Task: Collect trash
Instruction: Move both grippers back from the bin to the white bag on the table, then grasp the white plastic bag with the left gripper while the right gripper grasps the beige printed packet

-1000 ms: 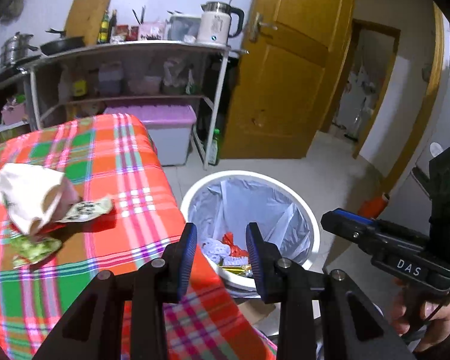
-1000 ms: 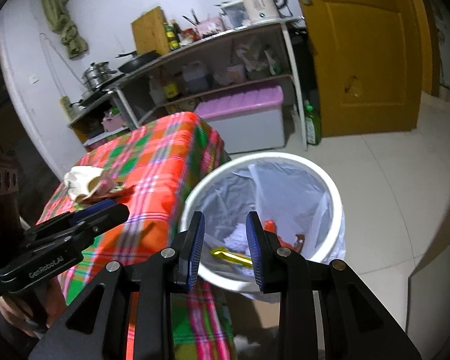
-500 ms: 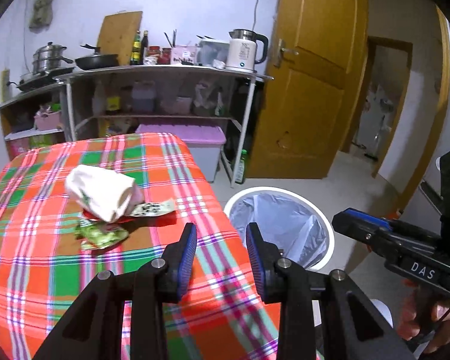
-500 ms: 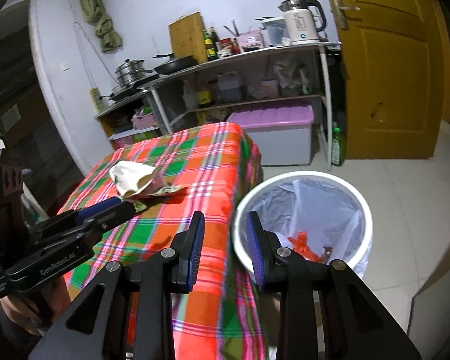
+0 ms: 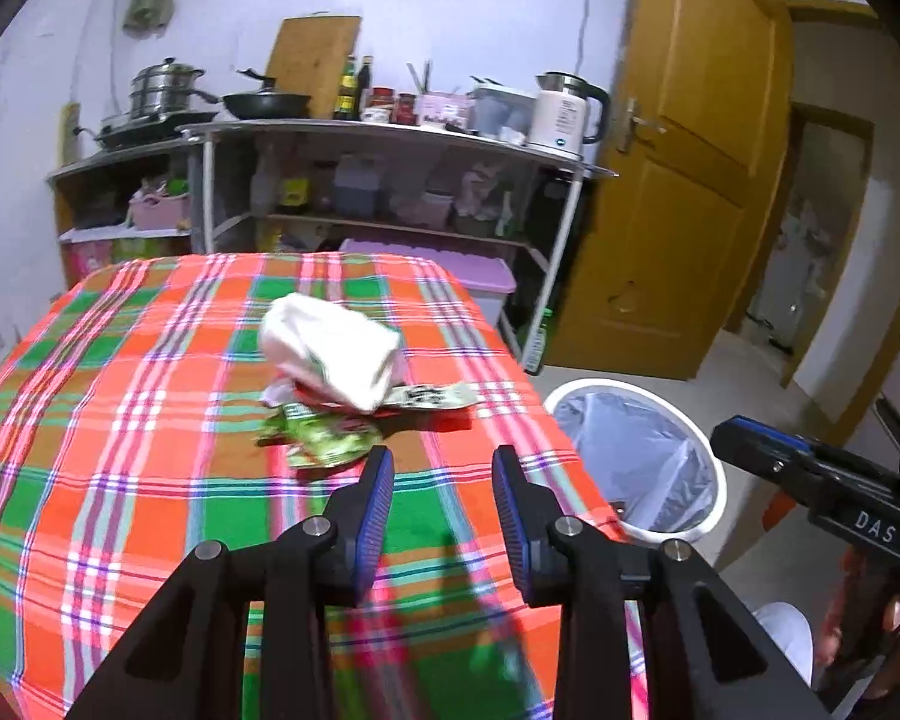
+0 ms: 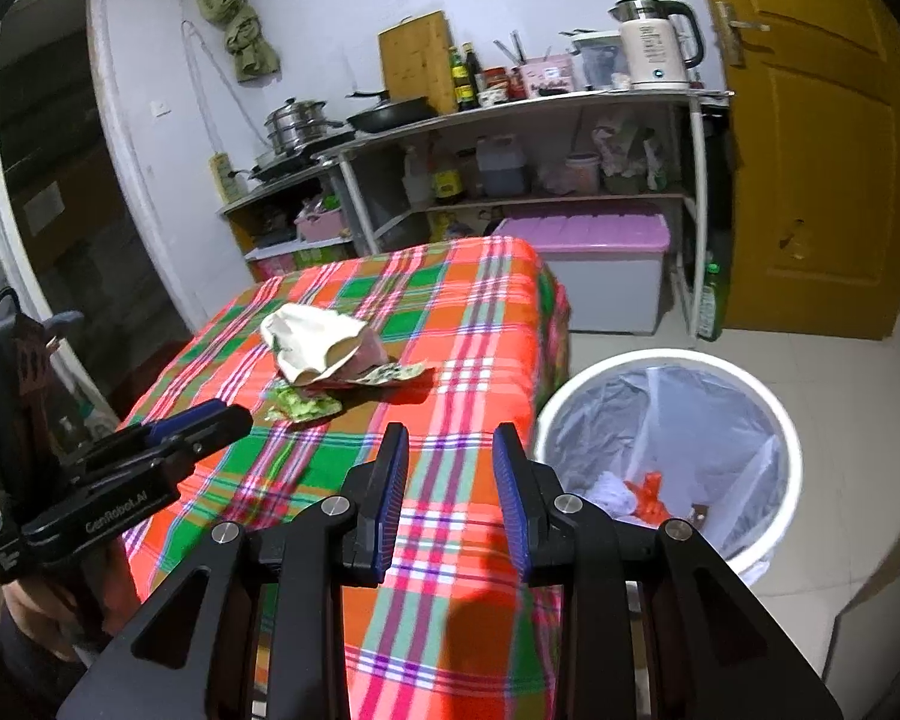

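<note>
In the left wrist view, the left gripper (image 5: pixel 441 501) is held above the near part of the checked tablecloth (image 5: pixel 120 432), its jaws parted and empty. A second ago the bin was framed between these jaws; now the cloth fills that space and the bin (image 5: pixel 642 456) is seen at 3 o'clock, on the pale floor beside the table edge. The trash pile sits at 12 o'clock from the jaws — a crumpled white bag (image 5: pixel 333 354) lying on a green wrapper (image 5: pixel 324 441) and a pale printed wrapper (image 5: pixel 432 396), all touching. The right gripper (image 5: pixel 768 459) enters at 4 o'clock; whether it is parted cannot be told here. A shelf rack (image 5: pixel 390 138) with a kettle (image 5: pixel 564 114) and pans stands behind the table, with a yellow door (image 5: pixel 684 180) at 2 o'clock.

In the right wrist view, the right gripper (image 6: pixel 450 498) is shown over the cloth's near right corner (image 6: pixel 468 372), jaws parted and empty — earlier it hung over the bin. Only here is the bin's inside (image 6: pixel 666 450) visible: a clear liner with white and red scraps (image 6: pixel 645 489) at the bottom. The white bag (image 6: pixel 315 342) lies at 11 o'clock, and the left gripper (image 6: pixel 201 426) at 9 o'clock.
</note>
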`<state>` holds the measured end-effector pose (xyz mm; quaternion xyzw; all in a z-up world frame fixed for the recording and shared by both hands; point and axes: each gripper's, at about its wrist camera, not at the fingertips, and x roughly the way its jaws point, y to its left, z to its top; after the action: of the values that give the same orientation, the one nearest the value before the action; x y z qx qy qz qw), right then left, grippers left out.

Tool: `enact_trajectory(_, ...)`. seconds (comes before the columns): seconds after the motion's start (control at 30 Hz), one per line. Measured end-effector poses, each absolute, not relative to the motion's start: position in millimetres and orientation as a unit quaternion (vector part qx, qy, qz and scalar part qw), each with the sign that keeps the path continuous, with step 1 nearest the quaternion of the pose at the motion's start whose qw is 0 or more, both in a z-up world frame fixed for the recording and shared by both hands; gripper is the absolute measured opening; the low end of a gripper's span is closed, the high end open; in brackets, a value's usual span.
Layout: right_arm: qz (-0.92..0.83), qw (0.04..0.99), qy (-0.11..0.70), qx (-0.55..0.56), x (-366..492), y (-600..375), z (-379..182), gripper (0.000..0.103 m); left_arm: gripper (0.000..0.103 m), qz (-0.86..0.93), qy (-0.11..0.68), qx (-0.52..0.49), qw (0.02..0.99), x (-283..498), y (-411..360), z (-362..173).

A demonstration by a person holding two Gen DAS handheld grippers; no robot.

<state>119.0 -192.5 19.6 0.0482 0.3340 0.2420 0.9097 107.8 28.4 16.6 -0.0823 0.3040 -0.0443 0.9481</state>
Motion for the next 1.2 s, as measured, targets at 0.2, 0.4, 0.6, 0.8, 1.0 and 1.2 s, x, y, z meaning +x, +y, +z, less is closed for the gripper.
enact_trajectory(0.2, 0.261, 0.903, 0.34, 0.026, 127, -170, 15, 0.035, 0.034, -0.019, 0.308, -0.092, 0.947, 111, 54, 11)
enact_trajectory(0.4, 0.278, 0.896, 0.346, 0.02, 137, -153, 10, 0.044, 0.034, 0.001, 0.313, -0.103, 0.944, 117, 75, 7)
enact_trajectory(0.6, 0.281, 0.892, 0.353, 0.021, 146, -146, 5, 0.044, 0.046, -0.004, 0.315, -0.125, 0.941, 132, 90, 6)
enact_trajectory(0.8, 0.28, 0.888, 0.364, 0.016, 154, -144, -2, 0.044, 0.046, -0.011, 0.319, -0.137, 0.938, 160, 93, 3)
enact_trajectory(1.0, 0.278, 0.886, 0.37, 0.015, 168, -143, -6, 0.044, 0.046, -0.007, 0.329, -0.159, 0.931, 192, 95, -6)
enact_trajectory(1.2, 0.279, 0.884, 0.376, 0.015, 181, -138, -11, 0.044, 0.046, -0.004, 0.34, -0.179, 0.923, 211, 96, -15)
